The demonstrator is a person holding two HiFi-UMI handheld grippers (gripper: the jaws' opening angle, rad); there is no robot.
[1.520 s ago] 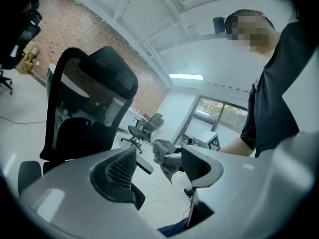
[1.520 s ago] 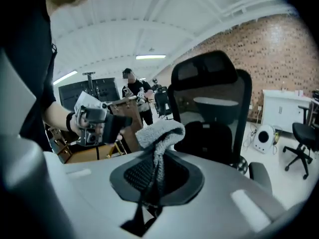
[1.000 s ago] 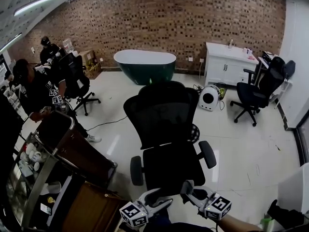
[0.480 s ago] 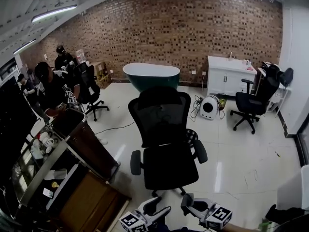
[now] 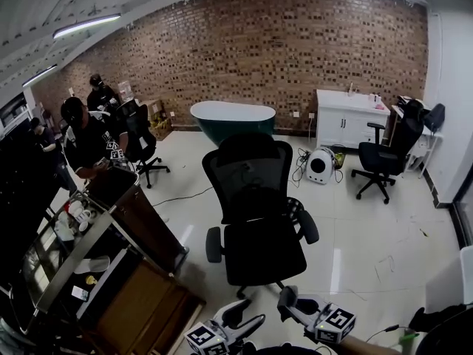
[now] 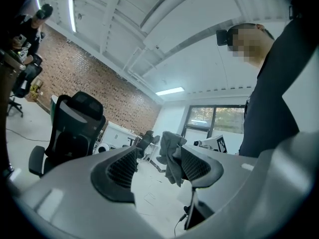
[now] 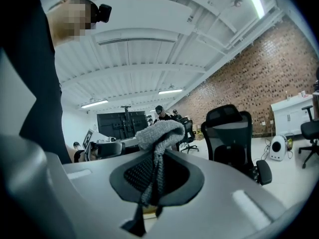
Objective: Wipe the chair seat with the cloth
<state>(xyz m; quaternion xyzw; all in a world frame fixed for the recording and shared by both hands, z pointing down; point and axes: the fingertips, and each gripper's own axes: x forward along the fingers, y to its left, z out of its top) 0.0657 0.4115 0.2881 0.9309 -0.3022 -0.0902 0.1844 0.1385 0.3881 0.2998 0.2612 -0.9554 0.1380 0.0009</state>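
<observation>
A black mesh office chair (image 5: 255, 198) stands mid-floor, its seat (image 5: 264, 251) bare; it also shows as the chair (image 6: 75, 128) and the chair (image 7: 230, 142) in the two gripper views. Both grippers sit low in the head view, in front of the seat and apart from it. My right gripper (image 5: 290, 302) (image 7: 155, 156) is shut on a grey knitted cloth (image 7: 159, 131), which bunches above the jaws and hangs between them. My left gripper (image 5: 250, 313) (image 6: 157, 156) is open, with only floor between its jaws. The cloth (image 6: 170, 153) shows just past its right jaw.
A brown counter with a glass-topped cart (image 5: 140, 228) runs along the left, with people (image 5: 85, 139) behind it. A green bathtub (image 5: 233, 117), a white cabinet (image 5: 347, 117), a round white appliance (image 5: 320, 165) and another black chair (image 5: 384, 154) stand farther back.
The head view has pulled back and risen, so the chair looks smaller and farther off. Both grippers have dropped away from the seat's front edge. The jaws stand as before.
</observation>
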